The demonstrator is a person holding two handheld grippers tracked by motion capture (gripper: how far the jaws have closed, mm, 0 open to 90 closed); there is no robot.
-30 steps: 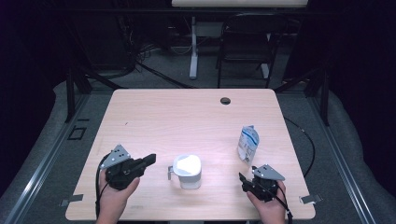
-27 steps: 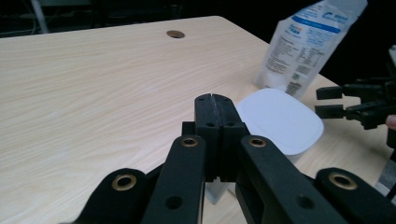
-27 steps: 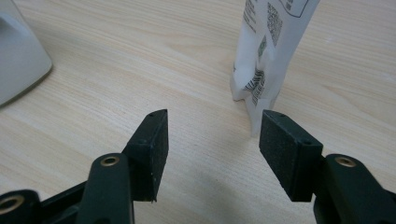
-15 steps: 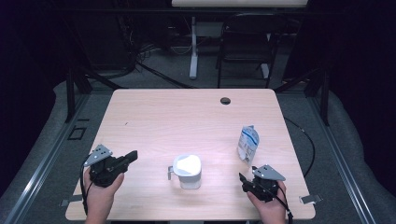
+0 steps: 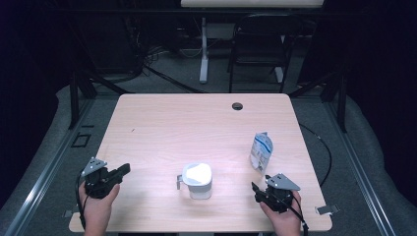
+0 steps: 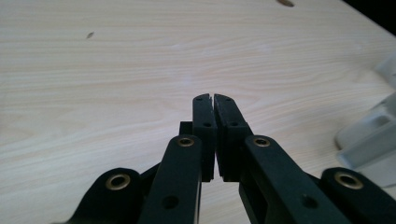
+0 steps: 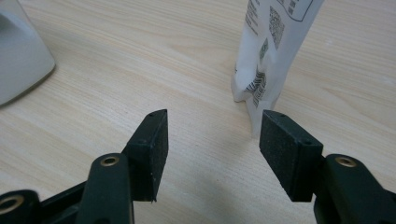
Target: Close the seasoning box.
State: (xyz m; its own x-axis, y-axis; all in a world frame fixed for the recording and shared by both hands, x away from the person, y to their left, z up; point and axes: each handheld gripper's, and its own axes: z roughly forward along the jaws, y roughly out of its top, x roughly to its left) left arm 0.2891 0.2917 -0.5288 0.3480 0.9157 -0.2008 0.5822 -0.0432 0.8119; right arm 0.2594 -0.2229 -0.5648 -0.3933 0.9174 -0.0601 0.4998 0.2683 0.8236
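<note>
A white lidded jug with a small handle (image 5: 197, 180) stands near the front middle of the light wood table (image 5: 196, 128). A white and blue pouch (image 5: 260, 150) stands upright to its right, with its printed lower part (image 7: 266, 60) just ahead of my right gripper (image 7: 212, 140), which is open and empty. In the high view the right gripper (image 5: 255, 189) rests at the front right, below the pouch. My left gripper (image 5: 124, 169) sits at the front left, jaws pressed together with nothing between them (image 6: 214, 99). The jug's edge (image 6: 373, 140) shows off to its right.
A round black cable hole (image 5: 237, 105) lies near the table's far edge. A dark chair (image 5: 258, 44) and a white stand (image 5: 203, 49) are beyond the table. Metal floor rails (image 5: 44, 172) run along both sides. A cable (image 5: 322, 147) trails at the right.
My left gripper has moved left and toward the table's front left corner, away from the jug. The right gripper, jug and pouch have stayed put.
</note>
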